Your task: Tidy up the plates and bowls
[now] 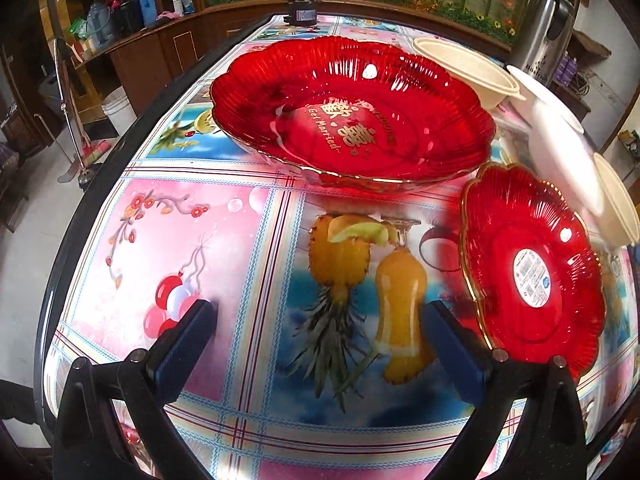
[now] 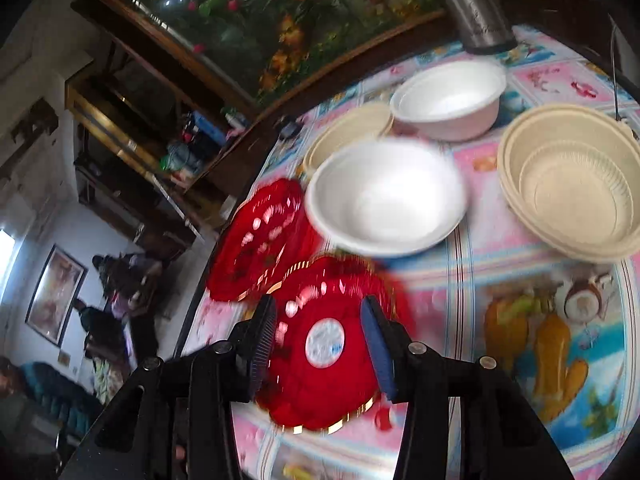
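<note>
Left wrist view: I look down on the worktop [image 1: 240, 216] with its fruit-print cloth.
Left tool [image 1: 318, 320]: I have it released, jaws wide apart, nothing between them, hanging over the printed pineapple.
Large red plate [image 1: 352, 116]: flat on the worktop ahead of my left tool, gold lettering in its middle.
Small red plate [image 1: 532, 272]: just right of my left tool, a white round sticker at its centre, rim close to the large plate's near edge.
Beige bowl [image 1: 468, 68]: behind the large plate, at its far right rim.
Steel flask [image 1: 544, 28]: upright at the far right corner.
Right wrist view: blurred.
Large red plate here [image 2: 260, 240]: far left, by the worktop edge.
Right tool [image 2: 318, 344]: jaws partly apart, hovering above the small red plate [image 2: 324, 384]; I see the pads clear of it, so nothing is grasped.
White bowl [image 2: 386, 200]: beyond the small plate, blurred; I cannot tell if it touches the cloth.
Second white bowl [image 2: 448, 100]: farther back, near the flask.
Beige bowl stack [image 2: 572, 180]: at the right, nested together.
</note>
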Action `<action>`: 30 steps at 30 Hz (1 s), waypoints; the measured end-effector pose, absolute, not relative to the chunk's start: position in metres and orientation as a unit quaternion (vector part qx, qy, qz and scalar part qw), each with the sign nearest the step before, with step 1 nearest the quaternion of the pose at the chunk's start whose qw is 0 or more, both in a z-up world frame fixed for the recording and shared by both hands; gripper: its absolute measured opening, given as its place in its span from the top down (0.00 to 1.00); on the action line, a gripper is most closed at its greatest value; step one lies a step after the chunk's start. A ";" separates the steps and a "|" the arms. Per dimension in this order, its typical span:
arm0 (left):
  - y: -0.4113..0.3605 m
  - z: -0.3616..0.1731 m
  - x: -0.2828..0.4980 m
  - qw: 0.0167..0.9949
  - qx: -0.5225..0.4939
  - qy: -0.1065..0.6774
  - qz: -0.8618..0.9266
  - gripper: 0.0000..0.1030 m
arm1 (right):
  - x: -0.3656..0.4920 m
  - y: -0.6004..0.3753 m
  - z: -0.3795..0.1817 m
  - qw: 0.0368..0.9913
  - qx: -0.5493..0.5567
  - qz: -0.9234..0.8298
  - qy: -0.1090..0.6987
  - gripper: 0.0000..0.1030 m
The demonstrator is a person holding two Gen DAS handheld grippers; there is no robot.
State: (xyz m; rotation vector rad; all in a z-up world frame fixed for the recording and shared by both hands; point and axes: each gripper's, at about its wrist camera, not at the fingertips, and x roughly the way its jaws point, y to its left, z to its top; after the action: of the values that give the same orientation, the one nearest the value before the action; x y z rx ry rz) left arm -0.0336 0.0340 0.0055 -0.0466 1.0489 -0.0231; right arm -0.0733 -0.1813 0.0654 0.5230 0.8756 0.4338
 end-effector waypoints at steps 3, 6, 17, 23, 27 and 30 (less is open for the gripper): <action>0.043 0.012 -0.043 0.872 -0.053 0.485 -0.028 0.00 | -0.074 -0.169 0.069 0.837 0.234 0.247 0.429 0.53; 0.051 0.027 -0.059 0.887 -0.064 0.456 -0.034 0.00 | -0.072 -0.158 0.073 0.830 0.214 0.273 0.437 0.53; 0.090 0.067 -0.061 0.915 -0.075 0.395 -0.033 0.00 | -0.034 -0.116 0.089 0.858 0.145 0.270 0.412 0.53; 0.116 0.076 -0.009 0.900 -0.097 0.424 -0.037 0.01 | 0.015 -0.112 0.075 0.836 0.170 0.250 0.458 0.62; 0.128 0.064 0.034 0.881 -0.127 0.454 -0.043 0.47 | 0.048 -0.108 0.066 0.827 0.199 0.242 0.467 0.62; 0.134 0.051 0.056 0.866 -0.149 0.474 -0.049 0.61 | 0.064 -0.101 0.055 0.831 0.197 0.219 0.472 0.62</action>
State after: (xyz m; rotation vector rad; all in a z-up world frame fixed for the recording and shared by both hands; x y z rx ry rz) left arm 0.0565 0.1341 0.0505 -0.3110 0.9936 -0.1035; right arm 0.0640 -0.1008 0.0553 0.4171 1.0013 0.4652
